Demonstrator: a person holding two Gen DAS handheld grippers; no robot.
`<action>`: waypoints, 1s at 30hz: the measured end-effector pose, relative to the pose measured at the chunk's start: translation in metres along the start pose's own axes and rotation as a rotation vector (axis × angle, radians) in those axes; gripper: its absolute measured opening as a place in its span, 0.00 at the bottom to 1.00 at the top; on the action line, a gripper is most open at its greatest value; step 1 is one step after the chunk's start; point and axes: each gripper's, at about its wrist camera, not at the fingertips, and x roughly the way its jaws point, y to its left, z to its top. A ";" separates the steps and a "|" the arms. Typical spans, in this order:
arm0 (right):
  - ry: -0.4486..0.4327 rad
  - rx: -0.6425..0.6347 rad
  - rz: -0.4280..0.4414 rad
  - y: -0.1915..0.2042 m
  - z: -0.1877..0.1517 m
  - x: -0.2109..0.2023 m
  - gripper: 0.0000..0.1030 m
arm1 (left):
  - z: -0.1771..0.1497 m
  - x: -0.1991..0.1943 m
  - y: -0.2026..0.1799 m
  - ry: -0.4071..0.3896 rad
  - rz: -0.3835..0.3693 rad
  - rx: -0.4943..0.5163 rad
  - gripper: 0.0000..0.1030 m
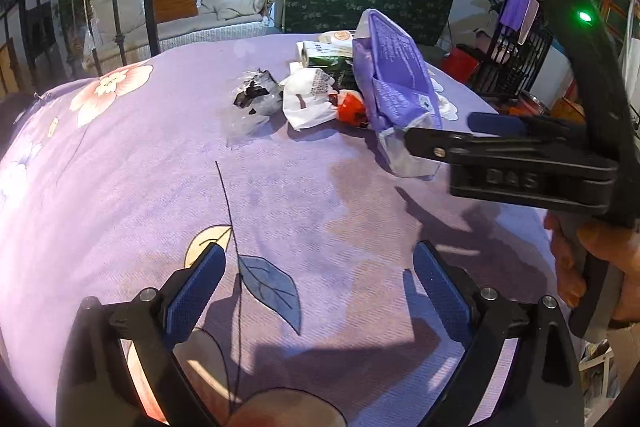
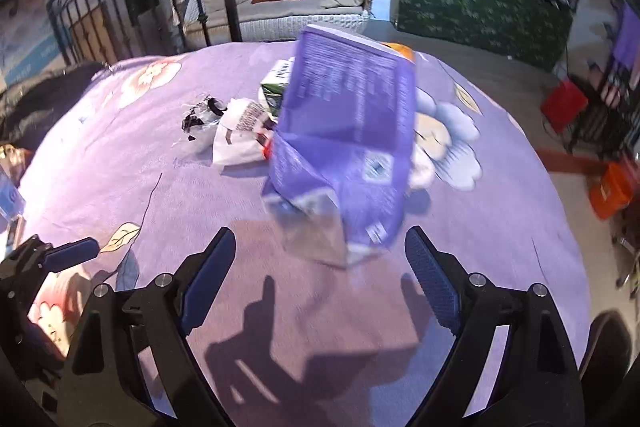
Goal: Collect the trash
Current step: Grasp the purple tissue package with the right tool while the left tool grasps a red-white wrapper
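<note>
Left hand-held gripper: jaws wide, empty, low over purple floral cloth on desk; trash pile well ahead, up-right.

Pile, left to right: crumpled clear-and-black wrapper; white paper bag; green carton; red wrapper; purple packet.

Purple packet: long axis running away from grippers, near end raised, blurred.

Right hand-held gripper: jaws wide, empty, packet's near end just ahead between fingertips. Right nearer; likely grasps.
</note>
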 end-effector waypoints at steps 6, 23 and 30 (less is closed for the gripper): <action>0.049 -0.043 -0.057 0.010 0.018 0.034 0.44 | 0.012 0.006 0.009 -0.006 0.002 0.023 0.90; -0.086 0.047 -0.101 -0.023 -0.019 -0.048 0.05 | 0.065 0.052 0.008 -0.025 -0.033 0.010 0.78; -0.110 0.100 -0.108 -0.035 -0.036 -0.068 0.05 | 0.087 0.074 -0.007 0.016 -0.083 -0.048 0.72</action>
